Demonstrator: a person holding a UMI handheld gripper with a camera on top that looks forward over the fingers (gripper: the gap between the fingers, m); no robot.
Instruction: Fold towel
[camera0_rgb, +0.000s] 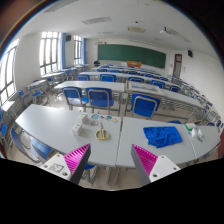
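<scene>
A blue towel (162, 134) lies crumpled on the right part of a long white table (60, 128), well beyond my fingers and to their right. My gripper (113, 160) is open, with nothing between its pink pads (76, 159). It is held back from the table's near edge, high above the floor.
Small items, among them a bottle and a yellowish ring (103, 133), stand on the table left of the towel. More small things (197, 131) sit at its right end. Rows of desks with blue chairs (100, 98) fill the room up to a green chalkboard (130, 53).
</scene>
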